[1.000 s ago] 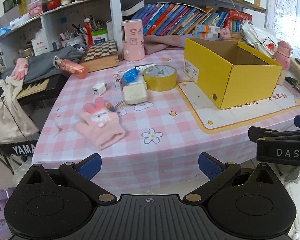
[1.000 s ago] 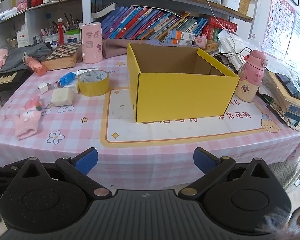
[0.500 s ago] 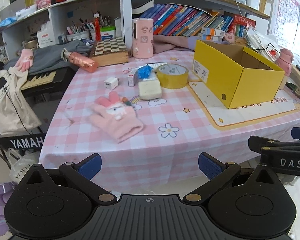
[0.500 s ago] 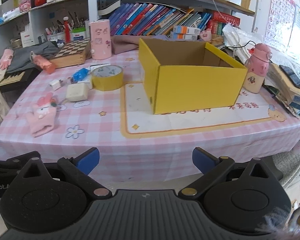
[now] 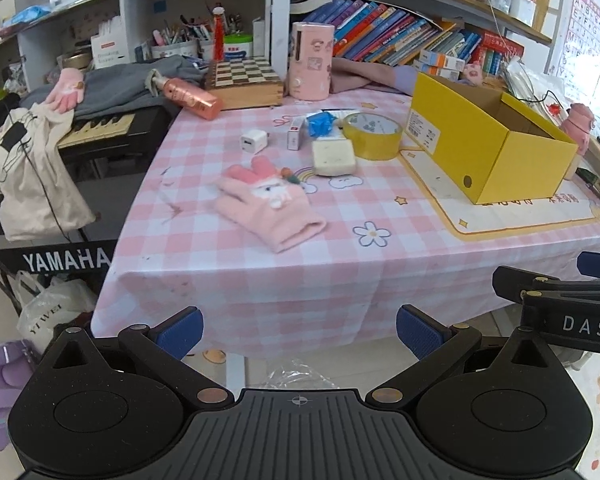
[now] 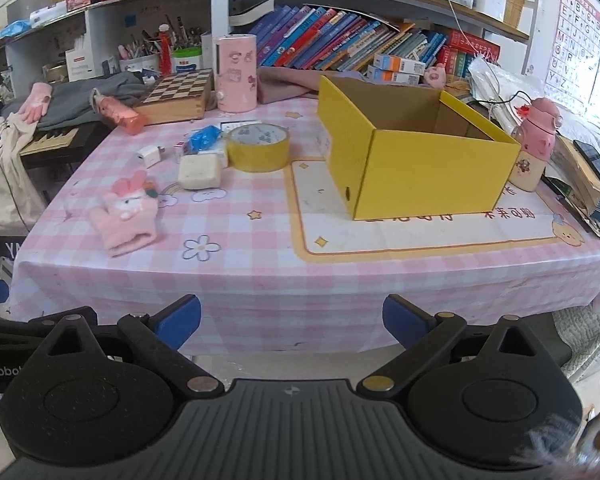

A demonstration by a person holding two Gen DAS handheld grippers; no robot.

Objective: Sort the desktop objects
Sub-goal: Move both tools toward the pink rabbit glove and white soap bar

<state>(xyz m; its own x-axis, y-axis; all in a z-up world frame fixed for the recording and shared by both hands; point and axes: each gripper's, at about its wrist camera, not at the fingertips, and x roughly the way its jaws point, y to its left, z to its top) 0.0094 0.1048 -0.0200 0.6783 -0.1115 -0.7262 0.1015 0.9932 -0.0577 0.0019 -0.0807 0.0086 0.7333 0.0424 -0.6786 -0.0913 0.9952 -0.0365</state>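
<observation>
Pink bunny glove (image 5: 270,204) flat near table's front-left, tape roll (image 5: 372,135) beside open yellow box (image 5: 484,148).

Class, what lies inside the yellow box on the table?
The yellow box shows only bare brown inner walls; no item is visible inside. Its floor is hidden behind the near wall.

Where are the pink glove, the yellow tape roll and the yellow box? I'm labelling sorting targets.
pink glove (image 5: 268,204), left wrist view, on its palm.
yellow tape roll (image 6: 257,155), right wrist view, on its outer band.
yellow box (image 6: 432,172), right wrist view, on its front wall.
</observation>
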